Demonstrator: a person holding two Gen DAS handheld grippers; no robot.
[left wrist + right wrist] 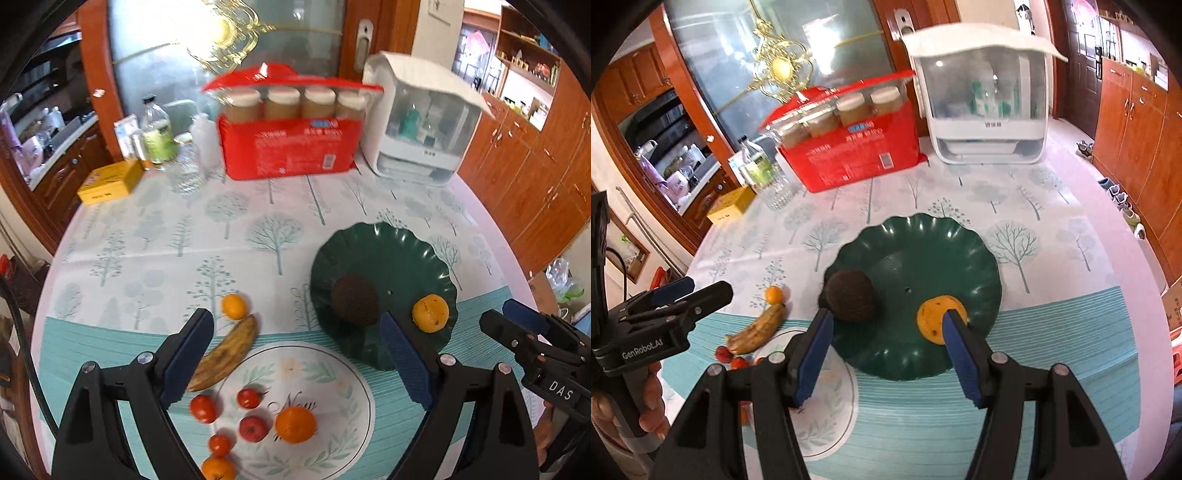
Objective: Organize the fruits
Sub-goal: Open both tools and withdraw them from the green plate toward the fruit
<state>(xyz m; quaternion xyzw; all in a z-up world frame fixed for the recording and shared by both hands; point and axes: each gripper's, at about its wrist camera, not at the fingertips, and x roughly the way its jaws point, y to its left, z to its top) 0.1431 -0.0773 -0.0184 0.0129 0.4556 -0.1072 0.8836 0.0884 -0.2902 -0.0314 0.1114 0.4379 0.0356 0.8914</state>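
Two fruits sit on the green plate [384, 258] in the left wrist view: a dark brown ball-shaped fruit [355, 301] and a spotted orange [430, 313]. The left gripper [297, 350] hangs with jaws wide apart and empty above the tablecloth [155, 236], where a banana [227, 354], a small orange [233, 306], several tomatoes [202, 408] and a bigger orange [296, 424] lie. The right gripper [517, 317] shows at the right edge. In the right wrist view, that gripper [886, 325] is spread open over the plate [923, 243], one fingertip in front of the spotted orange [932, 310]; the brown fruit [850, 295] is beside the other, and the left gripper [690, 291] appears open there too.
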